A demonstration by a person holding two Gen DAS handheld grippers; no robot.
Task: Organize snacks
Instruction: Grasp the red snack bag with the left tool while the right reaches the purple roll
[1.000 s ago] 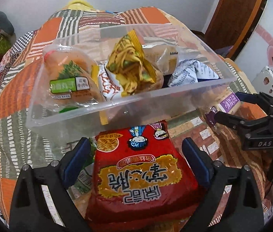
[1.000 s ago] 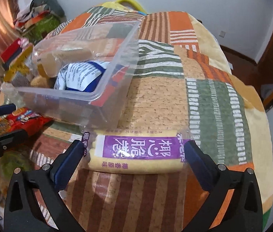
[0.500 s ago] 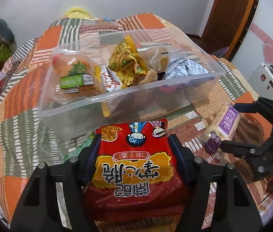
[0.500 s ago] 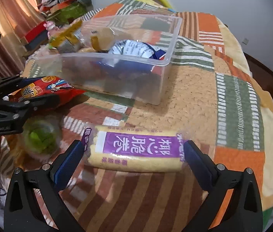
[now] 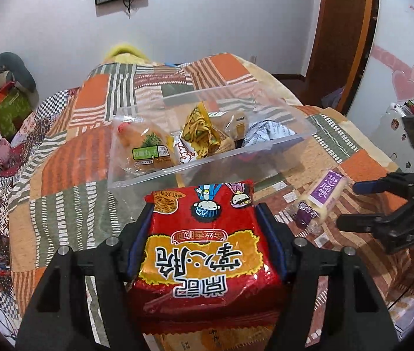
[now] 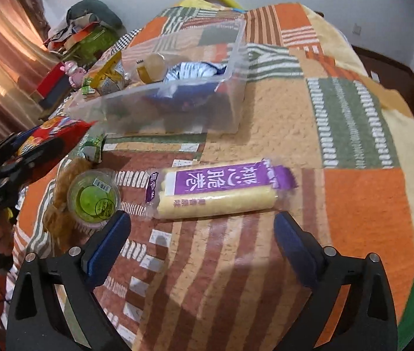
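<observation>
Gripping the red noodle packet [image 5: 204,251] lengthwise, left jaws clamp its sides; right jaws gape before crosswise purple-labelled roll [image 6: 218,193].

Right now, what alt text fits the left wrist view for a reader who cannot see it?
The left gripper is shut on a red noodle snack bag, held in front of a clear plastic bin of snacks on a patchwork cloth. At right, the open right gripper faces a purple-labelled wafer pack.

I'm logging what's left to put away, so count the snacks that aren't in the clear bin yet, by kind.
Red noodle packet, gripped in the left jaws: 1
Purple-labelled roll pack, on the blanket: 1
Green-lidded cup, on the blanket: 1
Small green-wrapped snack, partly hidden: 1
Total outside the clear bin: 4
</observation>
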